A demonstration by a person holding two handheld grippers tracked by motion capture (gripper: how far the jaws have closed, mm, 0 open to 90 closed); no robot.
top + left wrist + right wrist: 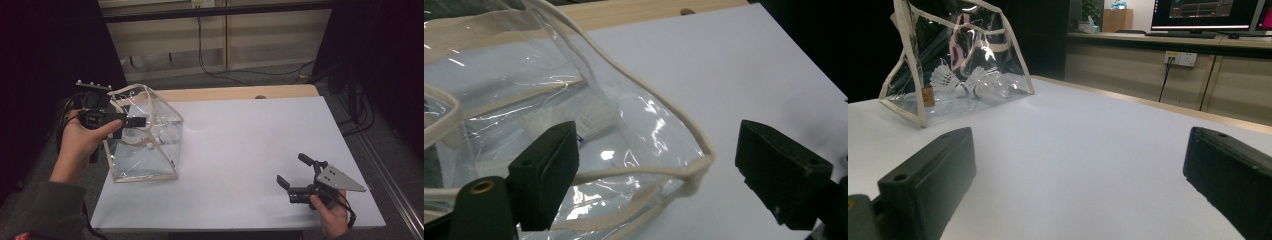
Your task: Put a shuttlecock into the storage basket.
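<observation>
Clear bag [145,135] with shuttlecocks [965,82] inside stands far left; its rim is straddled, not gripped, by the wide-open left gripper [131,121]. Right gripper [292,172] is held wide, idle, near right.

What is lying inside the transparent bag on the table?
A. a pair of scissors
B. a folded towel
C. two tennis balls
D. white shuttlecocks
D: through the clear wall of the transparent bag, the right gripper view shows white feathered shuttlecocks lying on its bottom.
</observation>
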